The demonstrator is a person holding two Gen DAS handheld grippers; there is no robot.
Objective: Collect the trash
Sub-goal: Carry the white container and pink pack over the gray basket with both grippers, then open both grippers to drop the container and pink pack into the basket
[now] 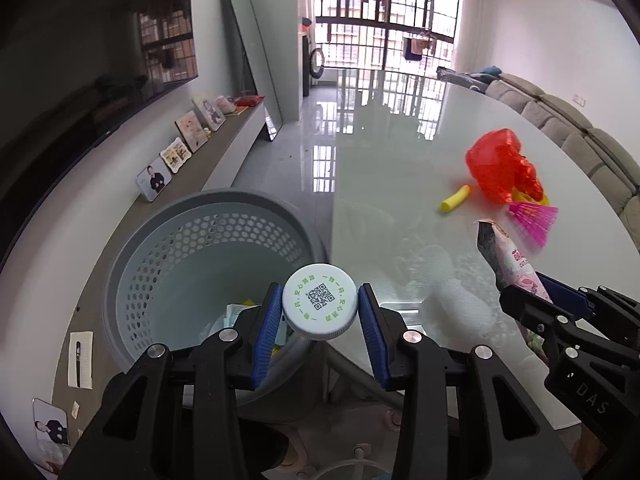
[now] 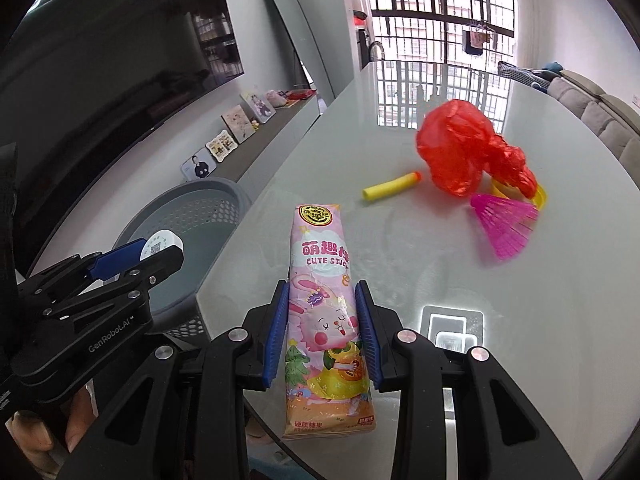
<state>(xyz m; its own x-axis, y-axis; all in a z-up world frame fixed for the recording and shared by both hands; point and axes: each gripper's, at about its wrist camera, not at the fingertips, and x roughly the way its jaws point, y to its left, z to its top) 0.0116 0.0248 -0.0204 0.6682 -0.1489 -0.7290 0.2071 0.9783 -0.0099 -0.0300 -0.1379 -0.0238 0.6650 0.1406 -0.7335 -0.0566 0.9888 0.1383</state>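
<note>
Glossy grey floor, barred windows, leaning mirror, sofa.

Colours on table and bin

White cap printed green with black code; pink cartoon-rabbit packet; grey perforated basket; red bag; yellow dart, orange-tipped; magenta shuttlecock.

Left gripper clamps white bottle cap above grey basket.
Right gripper at right edge grips pink snack packet; red bag on white table.
</note>
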